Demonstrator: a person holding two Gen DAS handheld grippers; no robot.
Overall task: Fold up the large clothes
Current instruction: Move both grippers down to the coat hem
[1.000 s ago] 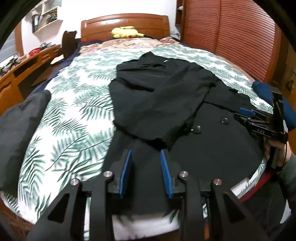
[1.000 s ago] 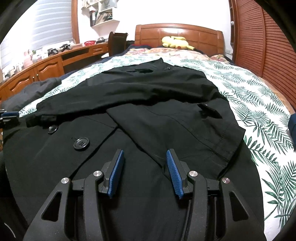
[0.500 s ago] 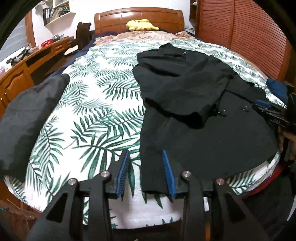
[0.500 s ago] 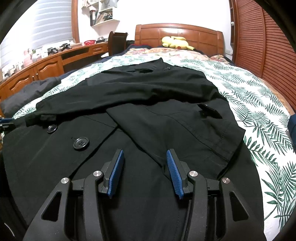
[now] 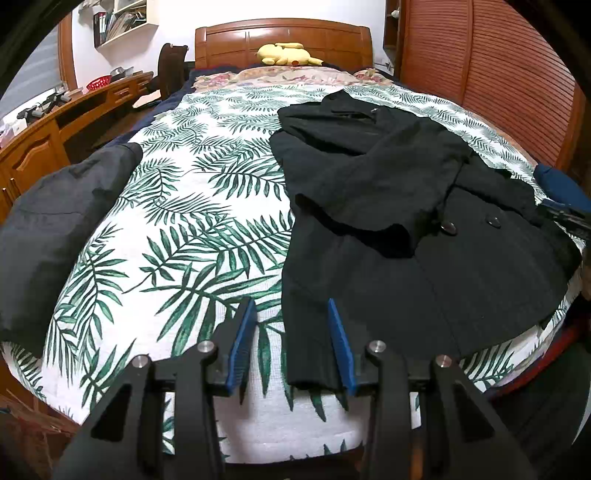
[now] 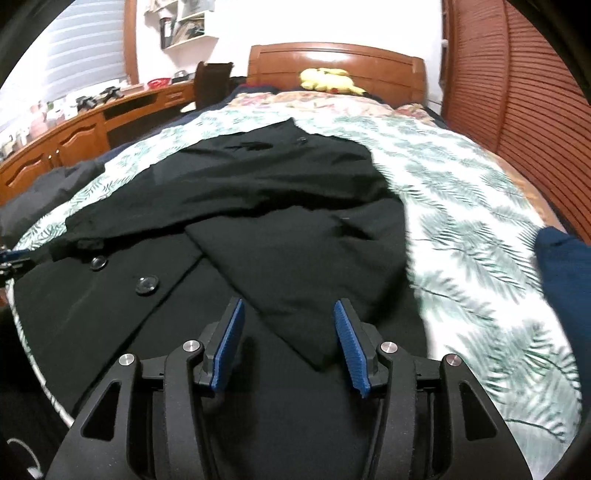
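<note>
Leaf-print bedspread (image 5: 207, 236) under sleeve-folded black coat (image 5: 388, 206)

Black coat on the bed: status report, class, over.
Left gripper open at the black coat hem corner. Right gripper open, over coat. Both sleeves folded in. Dark grey garment lies apart, nothing in the way.

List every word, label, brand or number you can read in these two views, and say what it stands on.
None can be read.
Books on the wall shelf: spines too small and blurred.
Black coat: buttons and fabric show no lettering.
Left gripper and right gripper: no markings visible.
</note>
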